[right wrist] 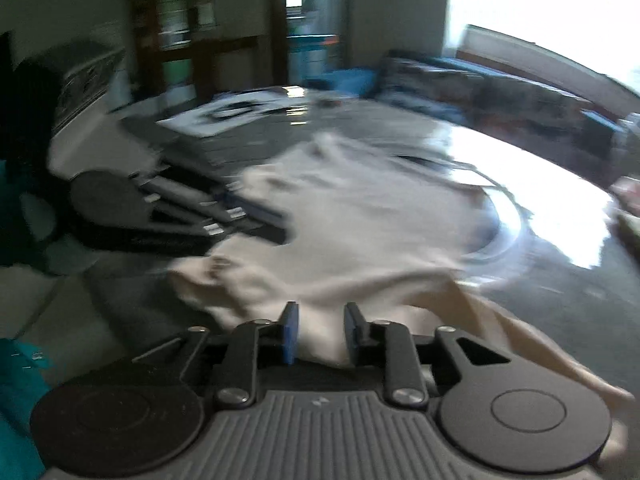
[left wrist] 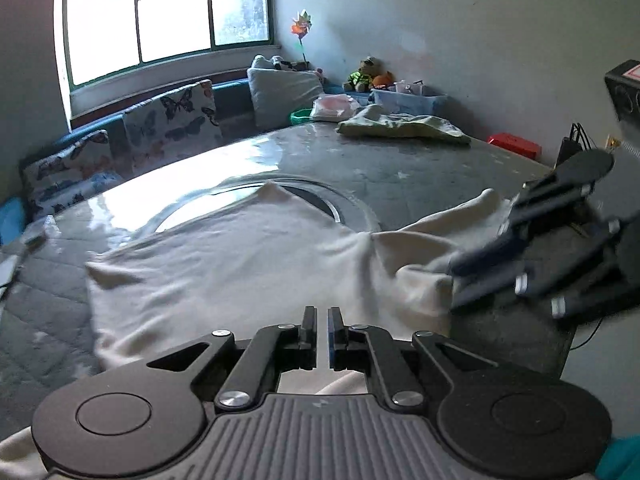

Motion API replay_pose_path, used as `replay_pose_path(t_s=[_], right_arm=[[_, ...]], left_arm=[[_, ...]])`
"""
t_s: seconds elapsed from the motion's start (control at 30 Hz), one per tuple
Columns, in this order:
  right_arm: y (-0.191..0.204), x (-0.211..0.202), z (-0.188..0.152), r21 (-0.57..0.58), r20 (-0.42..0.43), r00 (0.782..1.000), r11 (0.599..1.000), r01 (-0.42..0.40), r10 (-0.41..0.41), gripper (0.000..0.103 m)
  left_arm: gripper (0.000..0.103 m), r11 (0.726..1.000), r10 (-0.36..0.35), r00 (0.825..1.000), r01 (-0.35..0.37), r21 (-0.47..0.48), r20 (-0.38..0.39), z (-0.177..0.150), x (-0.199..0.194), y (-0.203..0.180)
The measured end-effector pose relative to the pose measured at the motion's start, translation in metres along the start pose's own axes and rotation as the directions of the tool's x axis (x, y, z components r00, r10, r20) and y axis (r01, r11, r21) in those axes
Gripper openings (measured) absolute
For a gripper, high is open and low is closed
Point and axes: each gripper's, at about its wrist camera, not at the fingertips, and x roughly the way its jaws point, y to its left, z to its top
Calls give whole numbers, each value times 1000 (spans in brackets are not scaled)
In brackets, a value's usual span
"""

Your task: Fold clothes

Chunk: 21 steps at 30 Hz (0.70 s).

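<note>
A cream-white garment (left wrist: 248,264) lies spread on the grey table (left wrist: 420,172), partly over a round glass inset. My left gripper (left wrist: 322,320) is at the garment's near edge with its jaws almost closed; cloth runs under it, and no cloth shows in the narrow gap. My right gripper (right wrist: 320,322) has its jaws apart over a bunched sleeve of the same garment (right wrist: 360,232); this view is blurred by motion. The right gripper shows in the left wrist view (left wrist: 454,280) at the garment's right sleeve. The left gripper shows in the right wrist view (right wrist: 280,224).
A pale green cloth (left wrist: 404,126) lies at the table's far side, with a red box (left wrist: 514,144) and a clear bin (left wrist: 408,100) nearby. Butterfly-print cushions (left wrist: 172,120) line a bench under the window. Papers (right wrist: 240,112) lie at the table's other end.
</note>
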Motion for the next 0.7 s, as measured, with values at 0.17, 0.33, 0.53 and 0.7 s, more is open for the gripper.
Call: replay_pose_path(t_s=[0.17, 0.33, 0.53, 0.7], right_arm=[[-65, -19, -20, 147, -57, 961, 949, 277, -272, 33], [-122, -28, -45, 262, -148, 884, 845, 467, -443, 34], [-158, -25, -64, 327, -222, 852, 787, 524, -475, 36], [-163, -23, -69, 374, -209, 871, 786, 491, -444, 28]], left_arm=[[6, 999, -49, 999, 49, 22, -19, 0, 20, -22], [6, 996, -73, 996, 75, 57, -53, -8, 30, -36], [10, 994, -78, 995, 83, 77, -68, -12, 33, -42], [13, 993, -71, 995, 77, 88, -72, -11, 34, -44]])
